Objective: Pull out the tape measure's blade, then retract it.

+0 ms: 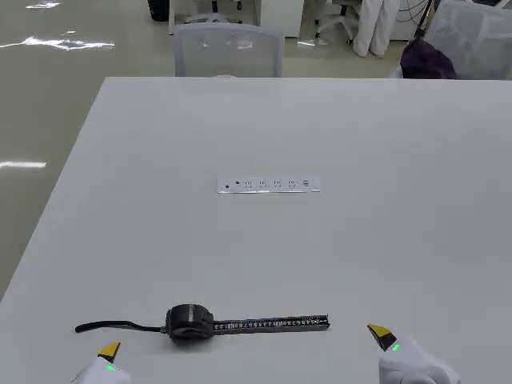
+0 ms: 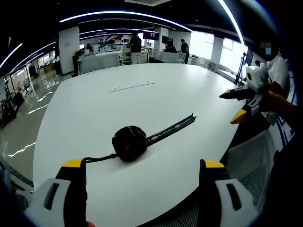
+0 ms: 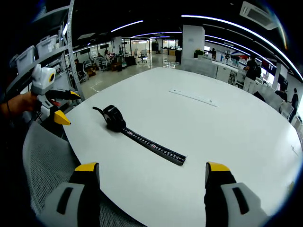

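Observation:
A black tape measure (image 1: 190, 322) (image 2: 129, 142) (image 3: 113, 117) lies near the table's front edge. Its dark blade (image 1: 272, 324) (image 2: 172, 130) (image 3: 154, 145) is drawn out to the right, flat on the table. A black wrist strap (image 1: 108, 326) trails off to its left. My left gripper (image 1: 110, 350) (image 2: 142, 165) hangs open just in front of the case, off the table's edge, touching nothing. My right gripper (image 1: 381, 336) (image 3: 152, 169) is open too, in front of and to the right of the blade's tip, with nothing between its fingers.
The white table (image 1: 320, 136) has a flush power strip (image 1: 269, 186) at its middle. A grey mesh chair (image 1: 229, 50) stands at the far edge, and another chair (image 1: 472, 36) at the back right. Desks and people fill the room beyond.

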`<state>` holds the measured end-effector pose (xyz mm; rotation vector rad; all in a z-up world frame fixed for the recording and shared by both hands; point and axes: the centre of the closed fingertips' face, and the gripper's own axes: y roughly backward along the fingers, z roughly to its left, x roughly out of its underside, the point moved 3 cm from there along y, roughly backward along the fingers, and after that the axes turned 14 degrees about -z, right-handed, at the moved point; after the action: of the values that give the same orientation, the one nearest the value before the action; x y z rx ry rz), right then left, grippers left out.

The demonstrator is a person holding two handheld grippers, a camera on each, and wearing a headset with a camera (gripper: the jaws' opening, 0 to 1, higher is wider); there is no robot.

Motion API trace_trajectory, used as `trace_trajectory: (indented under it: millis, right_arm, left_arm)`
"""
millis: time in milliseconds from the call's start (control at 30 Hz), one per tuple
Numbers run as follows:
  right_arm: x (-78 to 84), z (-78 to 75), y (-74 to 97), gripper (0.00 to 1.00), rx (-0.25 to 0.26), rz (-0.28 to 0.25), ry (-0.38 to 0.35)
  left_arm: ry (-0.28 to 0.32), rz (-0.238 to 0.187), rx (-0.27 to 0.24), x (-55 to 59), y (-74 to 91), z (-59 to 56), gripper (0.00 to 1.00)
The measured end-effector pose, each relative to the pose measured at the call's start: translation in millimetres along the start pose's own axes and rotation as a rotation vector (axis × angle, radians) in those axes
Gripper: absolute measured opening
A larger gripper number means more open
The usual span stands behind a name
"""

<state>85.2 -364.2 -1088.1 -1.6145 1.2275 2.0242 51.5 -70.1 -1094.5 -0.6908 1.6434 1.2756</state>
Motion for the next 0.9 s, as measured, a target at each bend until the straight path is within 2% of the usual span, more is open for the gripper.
trace_trajectory:
  millis: [67,200,500,900]
  right_arm:
    - [-1.5,5.4,-0.1,0.94,-0.006,-0.006,0.001]
    - [-1.8,10.4,-1.3,0.94,-0.017,-0.007,-0.002]
    - [-2.6,10.3,-0.2,0.94,-0.004,-0.014,-0.017]
    - [3.7,13.2,-3.3,0.94,-0.009,0.007,-0.017]
  left_arm:
    - [0.015,-0.006,0.002,-2.7,-0.3,-3.4,0.99]
    - [-0.005,0.006,-0.001,-1.4,-1.9,-7.0,0.99]
    - [0.026,0.005,-0.052,-0.4,0.4,-3.0,0.99]
    - [0.062,0.008,-0.071,3.2,-1.1,-2.1,0.99]
